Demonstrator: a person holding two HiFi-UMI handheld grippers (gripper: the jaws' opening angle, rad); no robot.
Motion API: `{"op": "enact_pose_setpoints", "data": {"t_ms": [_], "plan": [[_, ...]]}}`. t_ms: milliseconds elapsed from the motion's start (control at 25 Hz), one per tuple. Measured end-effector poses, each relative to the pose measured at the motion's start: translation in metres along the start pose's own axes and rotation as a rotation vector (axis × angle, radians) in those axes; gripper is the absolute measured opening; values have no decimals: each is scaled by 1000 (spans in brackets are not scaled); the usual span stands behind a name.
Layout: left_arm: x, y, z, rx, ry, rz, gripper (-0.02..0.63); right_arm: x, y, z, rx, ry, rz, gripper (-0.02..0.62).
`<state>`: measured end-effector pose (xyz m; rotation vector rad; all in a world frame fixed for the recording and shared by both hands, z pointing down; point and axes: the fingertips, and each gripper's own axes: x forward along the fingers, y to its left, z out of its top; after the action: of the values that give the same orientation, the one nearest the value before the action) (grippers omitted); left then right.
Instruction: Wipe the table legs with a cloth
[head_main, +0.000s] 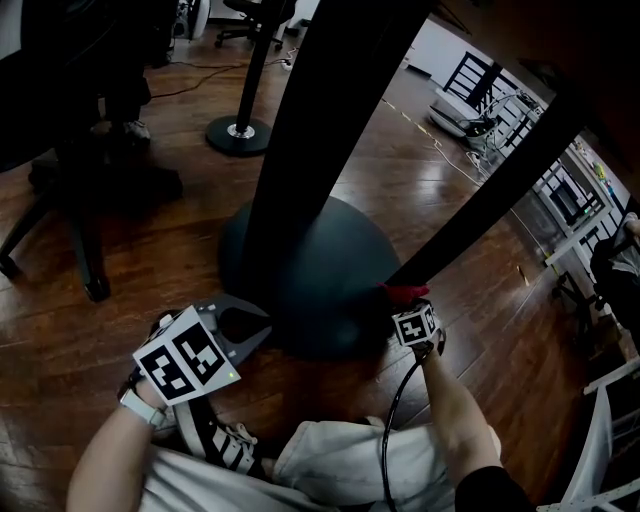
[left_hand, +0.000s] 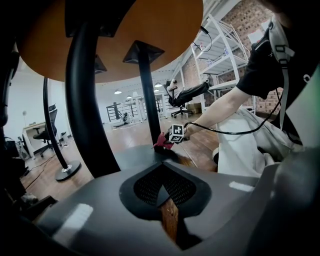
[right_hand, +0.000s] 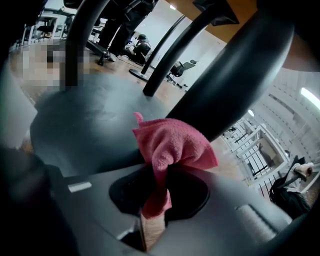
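Pink cloth in right tool | at table leg | left tool closed

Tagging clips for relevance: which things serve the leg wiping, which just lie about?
Job: pink terry cloth, clamped in the right gripper; black slanted table leg; dark domed table base.
Lying about: black office chair; black round-based stand; white metal shelving.

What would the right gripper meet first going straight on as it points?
The slanted black table leg, just behind the pink cloth that the right gripper holds, close above the domed base. Depth is unclear; the cloth may touch it.
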<state>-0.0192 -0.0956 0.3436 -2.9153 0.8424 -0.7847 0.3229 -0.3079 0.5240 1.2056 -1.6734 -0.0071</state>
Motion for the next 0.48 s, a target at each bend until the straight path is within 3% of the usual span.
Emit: {"op": "enact_pose_setpoints", "data": {"t_ms": [160, 280, 480], "plan": [[3, -3, -4, 2, 8, -9, -8, 0, 17, 11, 55, -16, 48, 48], [3, -3, -6, -1, 12, -9, -8, -9, 11, 19, 194, -30, 39, 48], [0, -1, -7, -9, 10, -5, -8, -13, 9, 35, 431, -111, 123, 48]]}}
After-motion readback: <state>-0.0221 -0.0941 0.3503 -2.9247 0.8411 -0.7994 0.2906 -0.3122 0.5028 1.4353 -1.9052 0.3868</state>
